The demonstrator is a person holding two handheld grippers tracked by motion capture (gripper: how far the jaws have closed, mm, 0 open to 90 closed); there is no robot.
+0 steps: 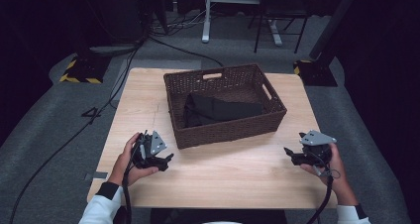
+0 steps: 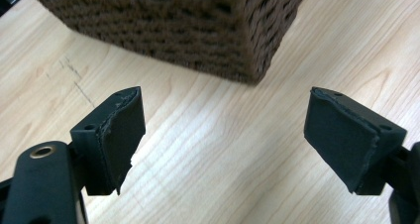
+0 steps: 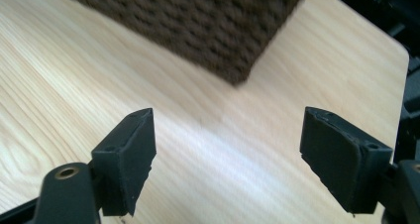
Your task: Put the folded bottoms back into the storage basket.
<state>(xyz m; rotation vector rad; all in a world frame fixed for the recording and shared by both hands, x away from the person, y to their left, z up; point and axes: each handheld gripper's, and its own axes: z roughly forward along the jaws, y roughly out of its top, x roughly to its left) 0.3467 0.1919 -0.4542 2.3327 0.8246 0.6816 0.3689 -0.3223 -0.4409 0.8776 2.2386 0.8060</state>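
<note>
l grip (image 1: 157,160) at 7 o'clock: jaws wide, empty | r grip (image 1: 299,156) at 4: jaws wide, empty | dark cloth (image 1: 218,110) in basket (image 1: 223,135), table mid | tip: prob reach in from above, pinch cloth edges, lift slow

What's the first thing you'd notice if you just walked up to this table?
The big dark brown woven wicker basket at the middle of the light wooden table, with a folded black cloth inside. Next, the two black tongs, left and right, open and empty, one near each front corner of it.
</note>
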